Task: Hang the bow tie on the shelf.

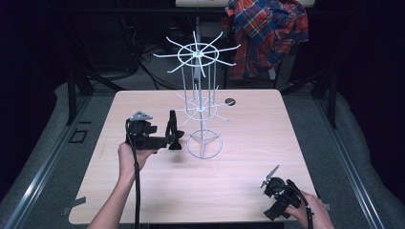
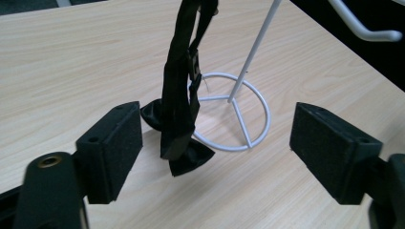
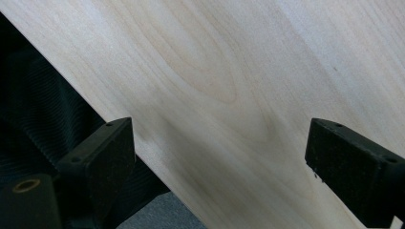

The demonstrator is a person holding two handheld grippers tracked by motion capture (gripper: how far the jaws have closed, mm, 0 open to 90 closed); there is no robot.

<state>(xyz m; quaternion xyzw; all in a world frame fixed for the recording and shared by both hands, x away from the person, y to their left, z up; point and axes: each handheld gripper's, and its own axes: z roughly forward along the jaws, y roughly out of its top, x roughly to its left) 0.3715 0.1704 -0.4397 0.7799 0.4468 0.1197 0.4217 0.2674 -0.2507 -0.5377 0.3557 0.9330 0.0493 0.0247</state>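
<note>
Left hand-held gripper is spread around a black strap beside the rack. Right hand-held gripper is spread over the tabletop edge.

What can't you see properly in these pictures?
- Top of the black strap: cut off by the upper edge of the left gripper view, so what it hangs from is unclear there.
- Small dark round thing on the table: too small in the high view to identify.
- Plaid shirt: its top is cut off by the high view's upper edge.
- White wire rack: its thin arms blur in the high view.
</note>
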